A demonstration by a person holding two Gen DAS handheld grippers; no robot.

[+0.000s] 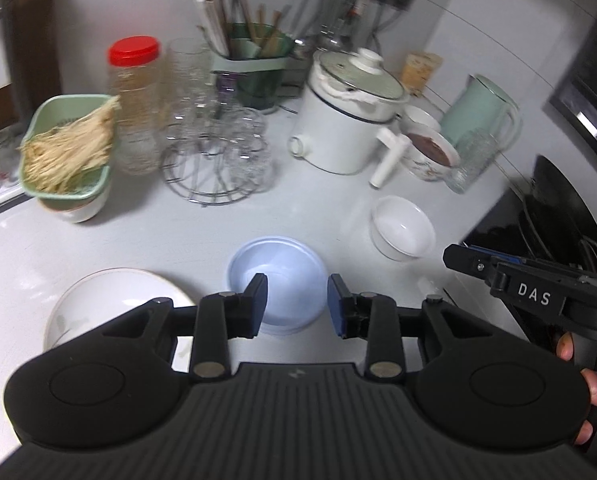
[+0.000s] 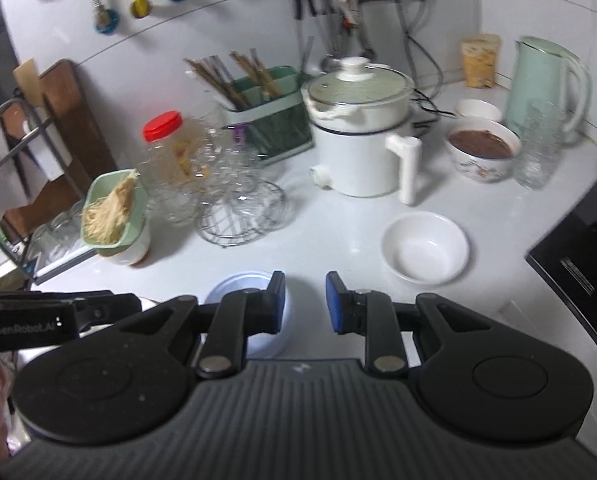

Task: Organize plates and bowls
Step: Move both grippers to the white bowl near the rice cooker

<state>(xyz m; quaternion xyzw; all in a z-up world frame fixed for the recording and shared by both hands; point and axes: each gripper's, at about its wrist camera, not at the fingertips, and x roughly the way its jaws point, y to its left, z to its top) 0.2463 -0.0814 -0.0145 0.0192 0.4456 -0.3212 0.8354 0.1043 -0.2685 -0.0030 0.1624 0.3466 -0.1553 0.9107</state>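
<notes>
A pale blue bowl (image 1: 276, 276) sits on the white counter just ahead of my left gripper (image 1: 296, 306), which is open and empty above its near rim. A white plate (image 1: 110, 304) lies to its left, partly hidden by the gripper. A white bowl (image 1: 402, 226) stands further right. In the right wrist view my right gripper (image 2: 305, 302) is open and empty, with the blue bowl (image 2: 238, 284) behind its left finger and the white bowl (image 2: 424, 252) ahead to the right. The right gripper also shows in the left wrist view (image 1: 538, 288).
A white pot with lid (image 2: 358, 136), a bowl of brown paste (image 2: 484, 152), a green kettle (image 2: 546, 80), glasses on a wire rack (image 2: 234, 196), a red-lidded jar (image 2: 166, 148) and a green basket of noodles (image 2: 112, 212) crowd the back. A black stove (image 2: 578, 248) lies right.
</notes>
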